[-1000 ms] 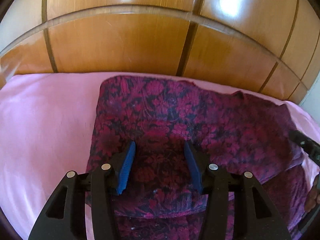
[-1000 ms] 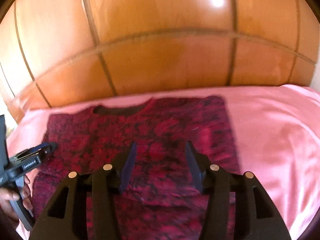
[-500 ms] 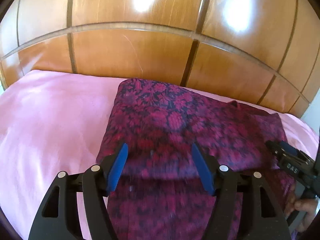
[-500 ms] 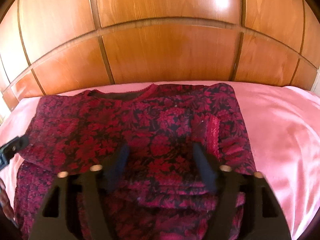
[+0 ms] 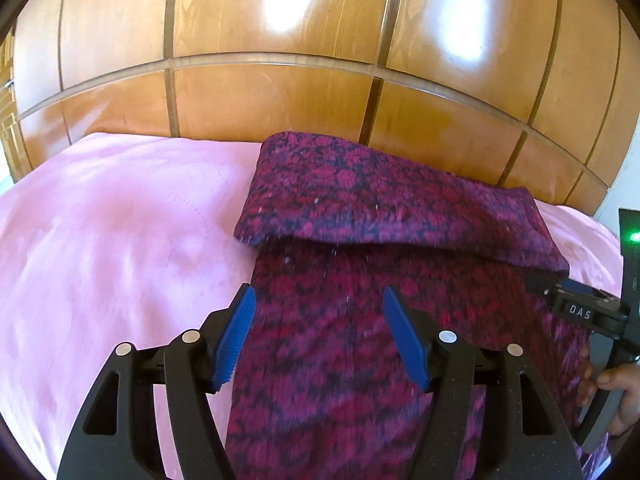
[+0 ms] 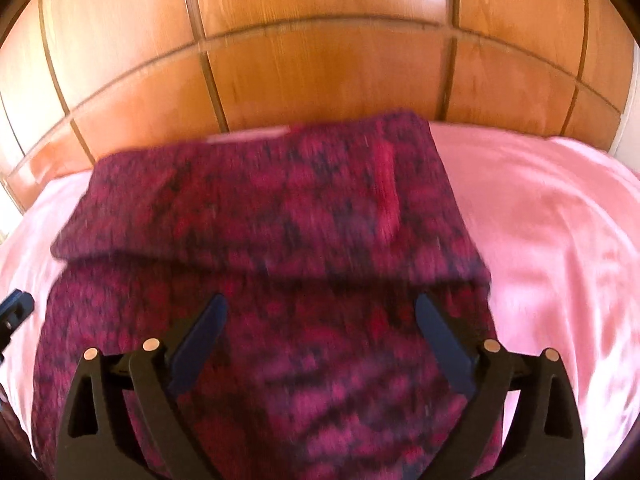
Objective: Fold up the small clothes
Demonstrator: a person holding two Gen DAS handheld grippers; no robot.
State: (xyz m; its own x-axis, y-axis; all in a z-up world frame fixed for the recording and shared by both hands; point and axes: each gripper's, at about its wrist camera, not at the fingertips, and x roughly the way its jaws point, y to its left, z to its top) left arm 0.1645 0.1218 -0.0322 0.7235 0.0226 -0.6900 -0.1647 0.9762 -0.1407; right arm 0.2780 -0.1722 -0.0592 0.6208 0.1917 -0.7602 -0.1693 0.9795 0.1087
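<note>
Already both grippers are hanging over the near half of the red floral knit top [image 5: 360, 360], left gripper [image 5: 318, 338] gaping empty, right gripper [image 6: 320, 344] spreading wider, and the freshly folded flap [image 6: 260, 208] at twelve o'clock, toward the wooden headboard [image 5: 280, 92], is risking springing back or skewing on the pink sheet [image 5: 100, 240] if a finger drags it.

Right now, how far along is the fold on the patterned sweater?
Done: the top of the dark red floral knit sweater lies folded down over its body on the pink bedsheet. In hand: nothing; left gripper open, right gripper opening, both empty. Left: probably folding the lower half.
</note>
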